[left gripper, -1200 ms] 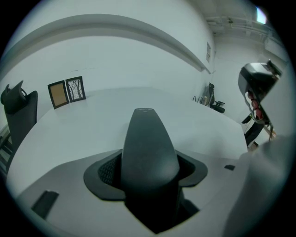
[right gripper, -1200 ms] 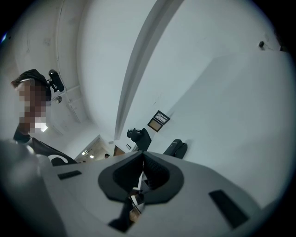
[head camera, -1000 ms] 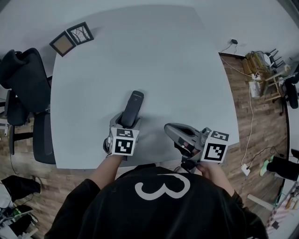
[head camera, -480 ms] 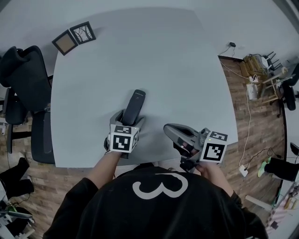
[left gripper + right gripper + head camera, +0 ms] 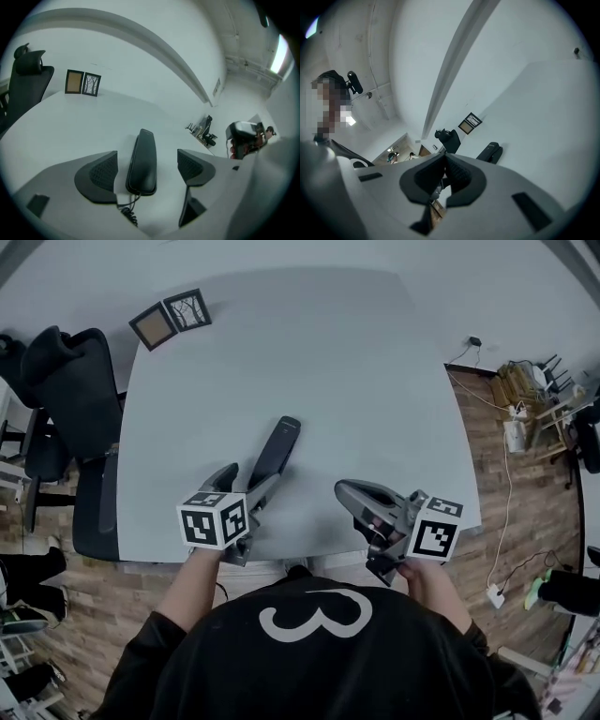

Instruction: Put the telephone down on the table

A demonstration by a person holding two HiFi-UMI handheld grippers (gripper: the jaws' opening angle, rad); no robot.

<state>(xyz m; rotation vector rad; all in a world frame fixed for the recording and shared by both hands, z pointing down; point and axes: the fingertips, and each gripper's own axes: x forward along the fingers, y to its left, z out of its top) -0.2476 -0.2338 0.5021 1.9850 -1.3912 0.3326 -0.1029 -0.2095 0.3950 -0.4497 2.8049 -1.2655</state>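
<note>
the telephone [image 5: 143,157] lies flat on the table [image 5: 309,352], its long axis running away from the person and tipped a little to their right, with its coiled cord at the near end. the left gripper [image 5: 246,487] straddles that near end, jaws opening, pads clear on both sides (nothing presses on it). the right gripper [image 5: 349,495] hangs by the table's near edge, jaws together on nothing, well right of the handset. the left is nearer, and i'd judge it can draw straight back along the handset's length.
</note>
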